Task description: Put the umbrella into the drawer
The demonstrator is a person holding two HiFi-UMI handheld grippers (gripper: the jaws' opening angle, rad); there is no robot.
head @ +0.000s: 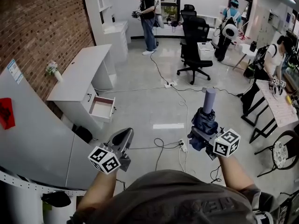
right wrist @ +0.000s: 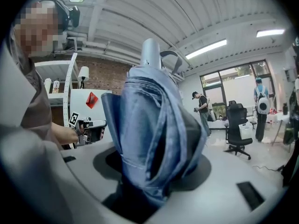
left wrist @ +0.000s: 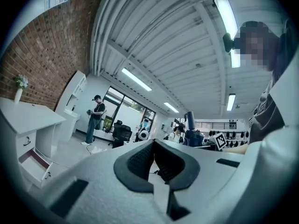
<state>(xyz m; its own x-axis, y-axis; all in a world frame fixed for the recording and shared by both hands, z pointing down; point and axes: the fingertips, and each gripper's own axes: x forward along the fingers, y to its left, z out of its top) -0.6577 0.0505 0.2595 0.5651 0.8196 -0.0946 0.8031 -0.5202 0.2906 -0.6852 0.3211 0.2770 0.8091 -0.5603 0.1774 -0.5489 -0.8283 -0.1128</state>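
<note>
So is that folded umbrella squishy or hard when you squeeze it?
The umbrella shows loose blue cloth folds bulging in the right gripper, so its outside likely squishes. It sticks up straight, grey end on top, so a stiff rod probably runs inside. Being roundish, it may roll if laid down.

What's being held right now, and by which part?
Right hand-held gripper grips the folded blue umbrella by its fabric canopy, grey handle sticking out beyond. Left hand-held gripper holds nothing.

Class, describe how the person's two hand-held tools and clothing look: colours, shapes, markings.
The left tool and right tool have pale grey moulded bodies with dark pads. Each carries a white cube printed with black square markers. The person wears a grey top.
</note>
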